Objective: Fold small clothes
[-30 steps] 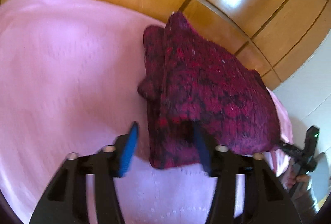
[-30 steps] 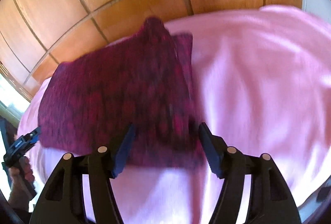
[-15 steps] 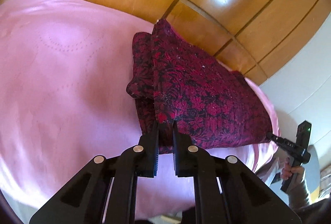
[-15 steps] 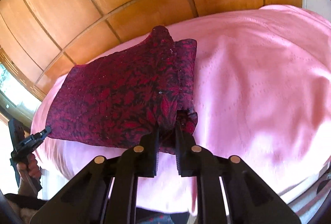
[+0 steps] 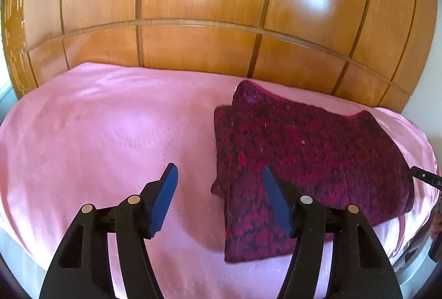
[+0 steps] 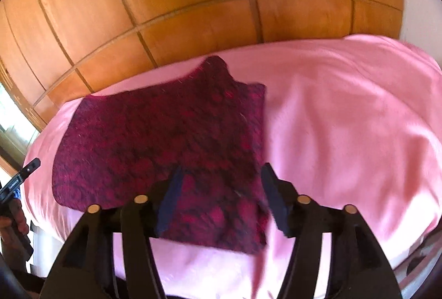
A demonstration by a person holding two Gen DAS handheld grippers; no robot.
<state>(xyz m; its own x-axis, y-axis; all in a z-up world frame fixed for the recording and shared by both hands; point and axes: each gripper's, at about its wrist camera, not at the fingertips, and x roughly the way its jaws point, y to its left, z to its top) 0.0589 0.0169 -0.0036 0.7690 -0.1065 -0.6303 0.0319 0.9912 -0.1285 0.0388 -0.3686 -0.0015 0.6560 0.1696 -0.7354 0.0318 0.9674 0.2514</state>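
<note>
A big wooden wall (image 5: 210, 6) stands behind the bed. It is made of smooth, shiny panels with thin lines between them, and bright light spots shine on it. The bed is covered by a pink sheet (image 5: 96, 127). The sheet looks soft and has a faint pattern of little dots in rings. It has gentle wrinkles (image 6: 359, 116) on the right side.

The top (image 5: 304, 150) is a dark red and black cloth with a busy, leafy pattern. It lies flat on the sheet, folded into a rough square. One corner (image 5: 248, 92) sticks up toward the wall. A thinner folded layer (image 5: 222, 133) peeks out along its left edge.

The left gripper (image 5: 219, 202) is open wide and holds nothing. It has black arms and flat blue pads (image 5: 165, 194). One finger is over the bare sheet and the other is over the near left edge of the top.

The right gripper (image 6: 221, 199) is open wide too and holds nothing. Both its fingers hang over the near right part of the top (image 6: 165, 139). The picture is blurry here.

At the far side of each view you can see a bit of the other black gripper (image 6: 19, 180) in a hand (image 6: 12, 216).
</note>
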